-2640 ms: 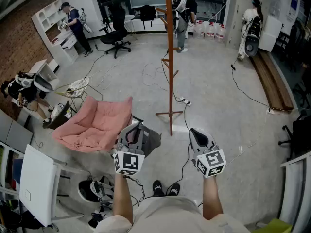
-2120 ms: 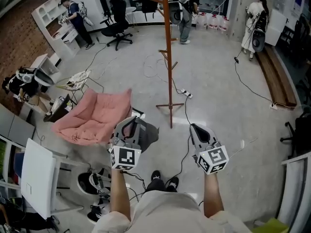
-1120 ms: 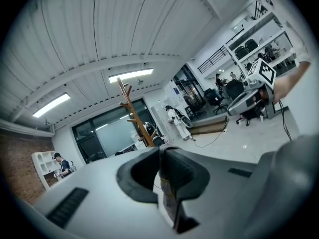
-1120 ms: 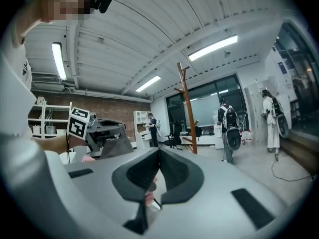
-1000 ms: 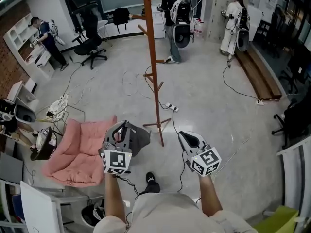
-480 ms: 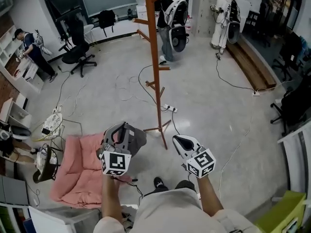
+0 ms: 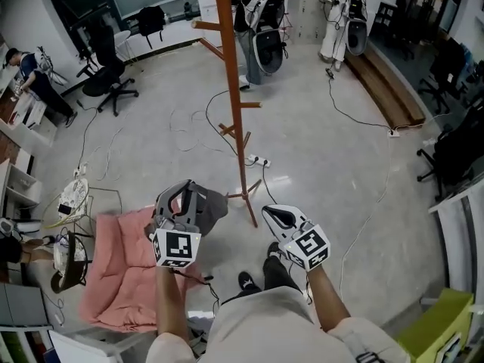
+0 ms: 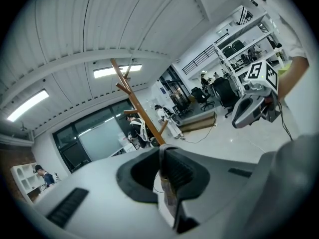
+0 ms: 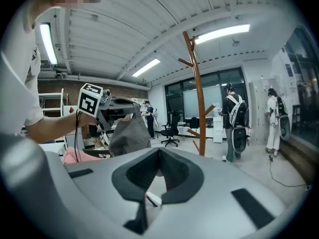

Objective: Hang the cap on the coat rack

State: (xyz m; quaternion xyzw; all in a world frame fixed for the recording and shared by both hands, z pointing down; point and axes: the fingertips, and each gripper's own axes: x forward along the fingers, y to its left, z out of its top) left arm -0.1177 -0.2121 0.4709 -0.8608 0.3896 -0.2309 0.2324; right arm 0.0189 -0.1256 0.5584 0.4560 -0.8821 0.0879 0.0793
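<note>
My left gripper is shut on a grey cap, held low at the left of the wooden coat rack. In the left gripper view a thin edge of the cap sits pinched between the closed jaws, and the coat rack rises ahead. My right gripper is shut and empty, just right of the rack's foot. From the right gripper view, the cap hangs from the left gripper, left of the rack with its bare pegs.
A pink cushion lies on the floor at my left. Cables and a power strip trail round the rack's base. An office chair stands far left. People with backpacks stand behind the rack, and a low bench runs along the right.
The view has closed in on the coat rack, which now stands nearer and taller in front. Both grippers stay level, with the cap held in the left one throughout.
</note>
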